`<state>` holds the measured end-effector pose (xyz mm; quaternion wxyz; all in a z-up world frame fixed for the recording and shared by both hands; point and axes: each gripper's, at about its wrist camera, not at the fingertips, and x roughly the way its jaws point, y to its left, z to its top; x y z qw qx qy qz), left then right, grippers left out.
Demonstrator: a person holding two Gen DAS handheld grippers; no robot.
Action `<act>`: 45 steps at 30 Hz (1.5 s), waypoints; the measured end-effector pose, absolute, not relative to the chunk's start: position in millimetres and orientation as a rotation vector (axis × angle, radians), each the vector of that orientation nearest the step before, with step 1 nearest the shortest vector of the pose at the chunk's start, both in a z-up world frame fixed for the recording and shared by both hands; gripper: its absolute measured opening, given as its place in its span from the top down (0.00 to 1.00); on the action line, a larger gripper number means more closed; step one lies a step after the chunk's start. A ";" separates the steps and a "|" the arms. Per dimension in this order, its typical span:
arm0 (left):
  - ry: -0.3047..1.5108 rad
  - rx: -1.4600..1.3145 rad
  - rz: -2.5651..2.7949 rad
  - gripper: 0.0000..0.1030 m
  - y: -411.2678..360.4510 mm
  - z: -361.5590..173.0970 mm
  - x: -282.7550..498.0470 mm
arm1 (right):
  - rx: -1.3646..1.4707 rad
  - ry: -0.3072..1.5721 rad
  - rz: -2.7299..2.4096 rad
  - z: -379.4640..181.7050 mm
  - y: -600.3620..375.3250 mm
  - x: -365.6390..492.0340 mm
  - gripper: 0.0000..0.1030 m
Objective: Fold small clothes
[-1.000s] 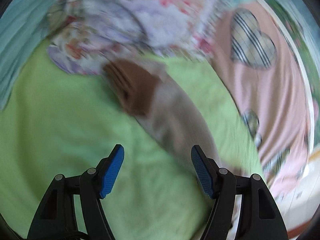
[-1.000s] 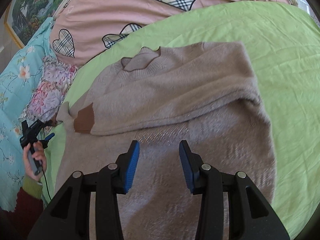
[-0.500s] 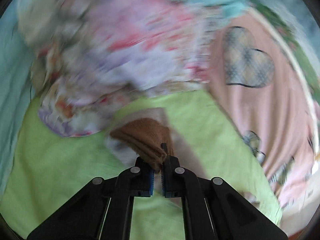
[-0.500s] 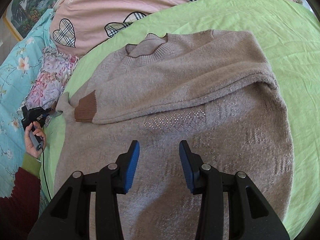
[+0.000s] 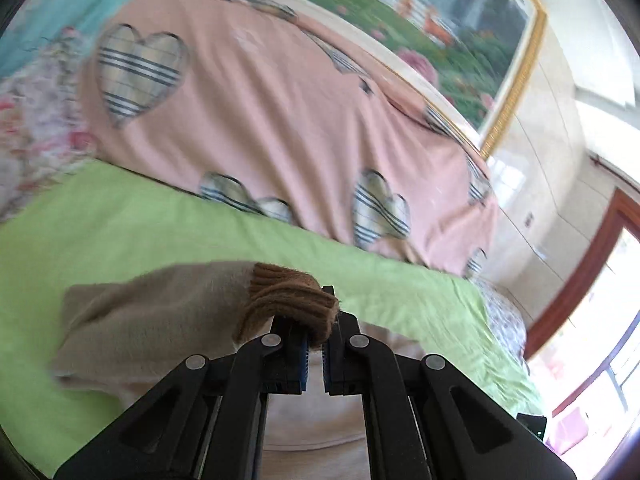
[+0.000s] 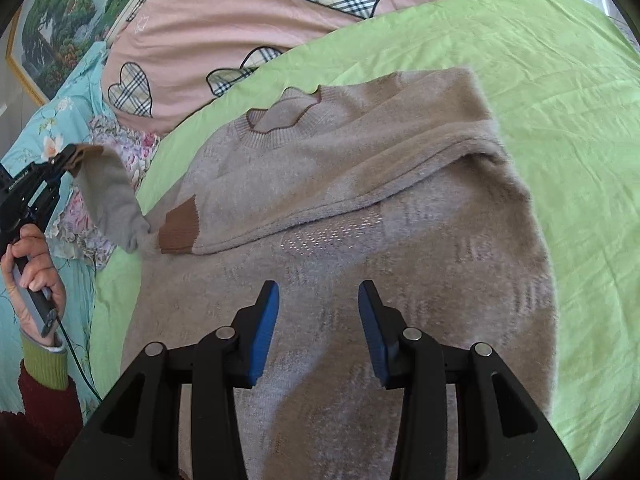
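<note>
A beige knit sweater [image 6: 360, 216] lies flat on the green sheet [image 6: 560, 92], one sleeve folded across its chest with a brown cuff [image 6: 179, 229]. My left gripper [image 5: 315, 334] is shut on the other sleeve's brown cuff [image 5: 288, 300] and holds that sleeve [image 5: 152, 320] lifted off the bed; it also shows in the right wrist view [image 6: 60, 162] at the far left with the sleeve [image 6: 108, 204] hanging from it. My right gripper [image 6: 319, 312] is open and empty above the sweater's lower body.
A pink quilt with plaid hearts [image 6: 248, 12] lies at the head of the bed. A floral cloth [image 6: 116, 148] and a turquoise cover [image 6: 40, 132] lie left of the sweater. A framed landscape picture [image 5: 440, 28] hangs on the wall.
My left gripper closed on the sleeve's brown cuff, then lifted it and swung it round. My right gripper stayed open and moved slightly over the sweater.
</note>
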<state>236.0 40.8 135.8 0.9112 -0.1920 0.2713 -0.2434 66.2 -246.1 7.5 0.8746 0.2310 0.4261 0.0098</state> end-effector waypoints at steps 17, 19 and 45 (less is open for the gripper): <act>0.989 -0.292 -0.690 0.77 -152.8 -20.2 262.8 | 0.588 0.822 -0.117 9.8 -301.2 28.6 0.59; 1.004 -0.272 -0.714 0.61 -143.8 -17.8 248.4 | 0.586 0.816 -0.117 12.9 -301.3 33.1 0.58; 0.946 -0.144 -0.110 0.49 114.6 -23.6 260.1 | 0.586 0.878 0.123 -5.4 -253.3 197.6 0.90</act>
